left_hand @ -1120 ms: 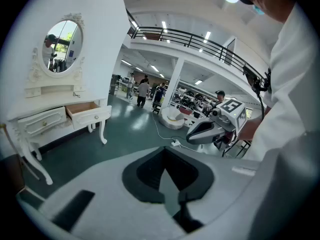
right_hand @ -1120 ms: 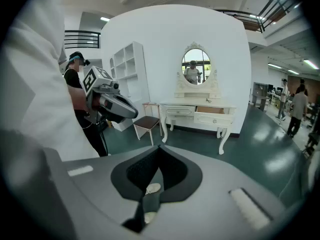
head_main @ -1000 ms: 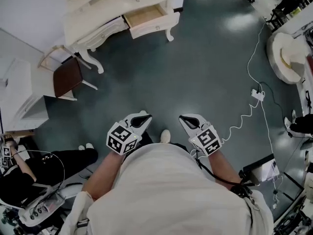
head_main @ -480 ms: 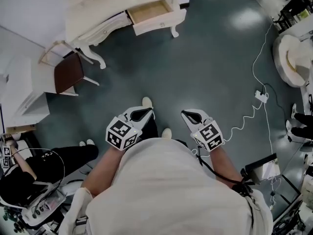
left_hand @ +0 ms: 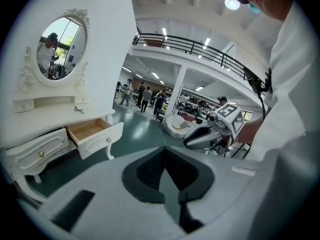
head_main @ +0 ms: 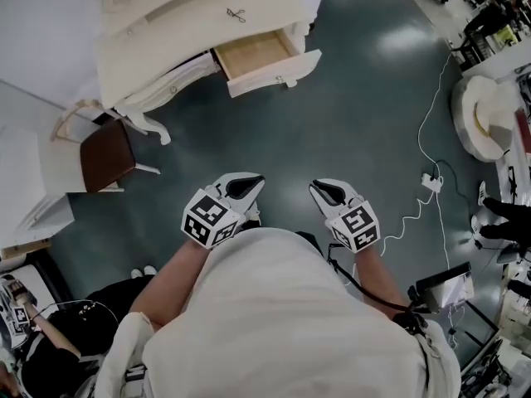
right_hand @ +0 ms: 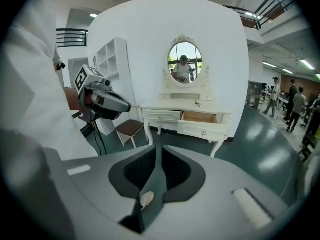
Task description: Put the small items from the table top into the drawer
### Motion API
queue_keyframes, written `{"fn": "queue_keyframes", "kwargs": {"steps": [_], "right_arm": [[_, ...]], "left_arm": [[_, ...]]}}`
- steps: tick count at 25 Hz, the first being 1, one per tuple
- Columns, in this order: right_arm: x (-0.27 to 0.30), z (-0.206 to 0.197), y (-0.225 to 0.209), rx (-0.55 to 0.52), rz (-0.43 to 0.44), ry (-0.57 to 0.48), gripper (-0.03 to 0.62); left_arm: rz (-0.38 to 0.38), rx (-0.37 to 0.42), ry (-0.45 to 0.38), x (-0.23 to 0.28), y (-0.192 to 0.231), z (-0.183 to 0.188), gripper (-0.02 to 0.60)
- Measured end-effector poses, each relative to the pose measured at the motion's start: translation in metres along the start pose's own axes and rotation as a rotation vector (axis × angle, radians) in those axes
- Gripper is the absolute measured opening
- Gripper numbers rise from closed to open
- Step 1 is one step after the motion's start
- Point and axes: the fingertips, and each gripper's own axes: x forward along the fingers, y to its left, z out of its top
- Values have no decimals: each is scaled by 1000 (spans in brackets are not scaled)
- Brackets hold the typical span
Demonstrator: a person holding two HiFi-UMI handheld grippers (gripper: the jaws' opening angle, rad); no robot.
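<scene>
A white dressing table (head_main: 166,23) stands far ahead with its drawer (head_main: 253,54) pulled open and looking empty. One small dark item (head_main: 236,13) lies on the table top, also visible in the right gripper view as a small dark item (right_hand: 198,103). Both grippers are held close to the person's body, well short of the table. My left gripper (head_main: 253,181) has its tips together and holds nothing. The jaws of my right gripper (head_main: 317,187) are opening, with only floor between them.
A chair with a brown seat (head_main: 104,152) stands left of the table, beside a white shelf unit (head_main: 33,197). A white cable and power strip (head_main: 431,181) trail over the floor at the right, near a round white seat (head_main: 485,106). A person (head_main: 50,355) sits at lower left.
The view has shifted so the dressing table and open drawer sit a little nearer and more central. Both grippers stay in front of the body.
</scene>
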Motion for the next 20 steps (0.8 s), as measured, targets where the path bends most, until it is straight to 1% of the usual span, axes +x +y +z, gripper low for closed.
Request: {"fn": "queue_keyframes", "kwargs": {"steps": [3, 7, 12, 14, 18, 20], "right_arm": [[37, 34, -23, -30, -16, -8, 46], [83, 79, -48, -84, -3, 7, 54], [127, 126, -95, -166, 21, 21, 64], [151, 144, -117, -203, 36, 20, 65], [204, 181, -171, -268, 81, 10, 64], [230, 197, -197, -290, 104, 12, 63]], "left_arm": [[-1, 15, -3, -7, 42, 14, 26], [42, -19, -29, -23, 93, 29, 26], [149, -92, -78, -35, 140, 41, 25], [199, -117, -89, -38, 161, 41, -2], [305, -174, -105, -33, 207, 49, -2], [350, -196, -112, -29, 226, 61, -2]]}}
